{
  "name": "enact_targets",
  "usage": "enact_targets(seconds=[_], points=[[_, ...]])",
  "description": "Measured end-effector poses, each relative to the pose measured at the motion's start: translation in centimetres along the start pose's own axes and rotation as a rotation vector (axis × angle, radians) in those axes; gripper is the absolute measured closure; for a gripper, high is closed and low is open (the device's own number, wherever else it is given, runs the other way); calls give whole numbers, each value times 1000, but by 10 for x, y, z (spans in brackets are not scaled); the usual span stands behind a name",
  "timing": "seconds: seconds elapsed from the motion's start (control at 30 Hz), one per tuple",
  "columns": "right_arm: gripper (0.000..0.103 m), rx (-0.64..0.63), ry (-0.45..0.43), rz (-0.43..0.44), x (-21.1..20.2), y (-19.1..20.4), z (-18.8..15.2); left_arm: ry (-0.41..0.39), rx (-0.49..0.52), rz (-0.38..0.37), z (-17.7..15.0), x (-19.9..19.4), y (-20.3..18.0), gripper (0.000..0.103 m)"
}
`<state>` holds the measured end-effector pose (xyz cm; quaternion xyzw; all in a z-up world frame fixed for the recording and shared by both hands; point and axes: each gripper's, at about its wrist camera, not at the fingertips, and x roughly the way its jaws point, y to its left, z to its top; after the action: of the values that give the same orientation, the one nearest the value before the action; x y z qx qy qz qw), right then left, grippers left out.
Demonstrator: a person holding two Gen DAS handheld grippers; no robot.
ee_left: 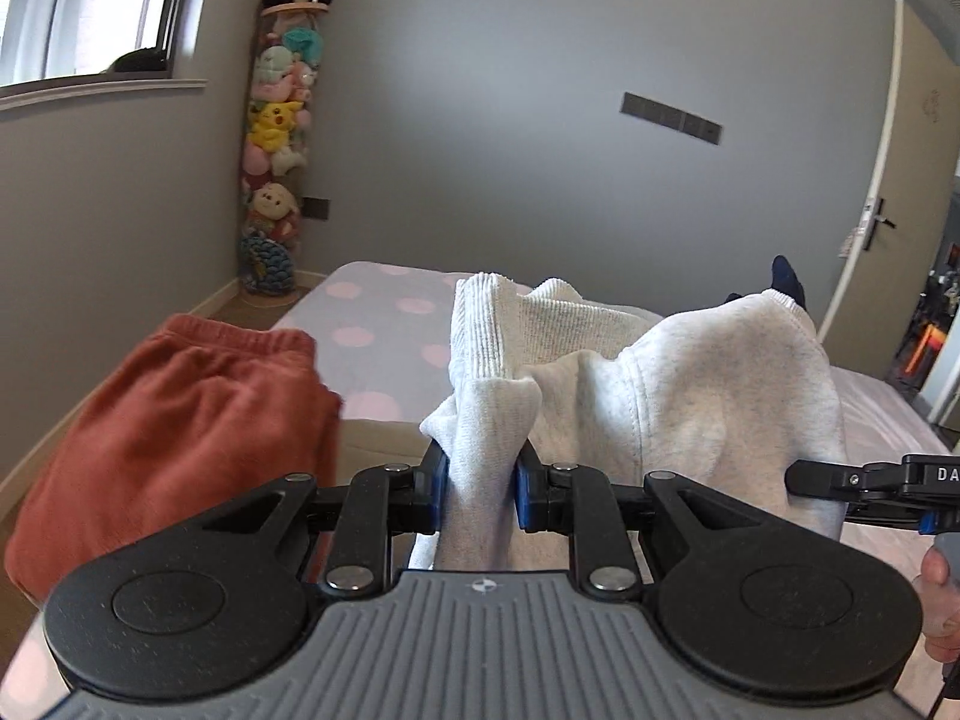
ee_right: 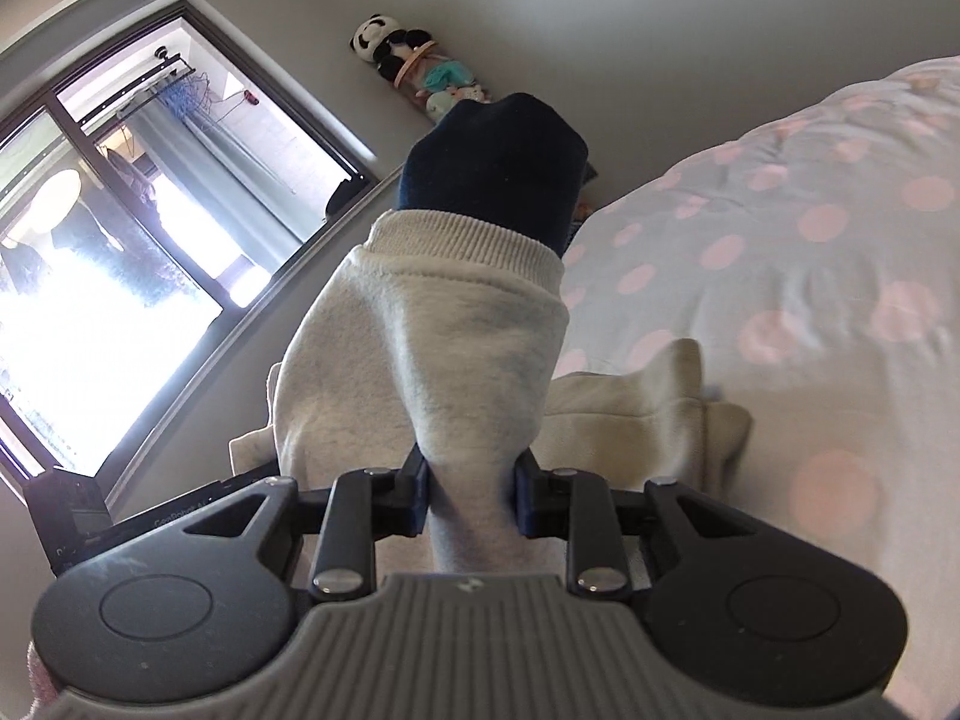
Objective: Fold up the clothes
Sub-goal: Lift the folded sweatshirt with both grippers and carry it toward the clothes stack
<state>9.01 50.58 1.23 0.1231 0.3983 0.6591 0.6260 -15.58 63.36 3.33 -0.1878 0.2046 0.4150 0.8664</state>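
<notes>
A light grey sweatshirt with ribbed cuffs hangs lifted above the bed. My left gripper is shut on a bunched fold of it, with the cloth pinched between the blue pads. In the right wrist view the same grey sweatshirt rises in front of the lens, and my right gripper is shut on another bunch of it. A dark navy cuff sticks out past the ribbed hem. The right gripper's finger shows at the right edge of the left wrist view, against the cloth.
A folded rust-orange garment lies at the left on the bed. The bedspread is grey with pink dots. A tall tube of plush toys stands in the corner by the window. A door is at the right.
</notes>
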Motion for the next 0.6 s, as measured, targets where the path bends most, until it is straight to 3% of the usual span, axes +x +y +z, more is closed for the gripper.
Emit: enact_targets(seconds=[0.27, 0.6], points=[[73, 68, 58, -39, 71, -33, 15, 82, 24, 40, 11, 74, 25, 84], [74, 124, 130, -132, 137, -92, 11, 281, 60, 112, -8, 170, 48, 83]])
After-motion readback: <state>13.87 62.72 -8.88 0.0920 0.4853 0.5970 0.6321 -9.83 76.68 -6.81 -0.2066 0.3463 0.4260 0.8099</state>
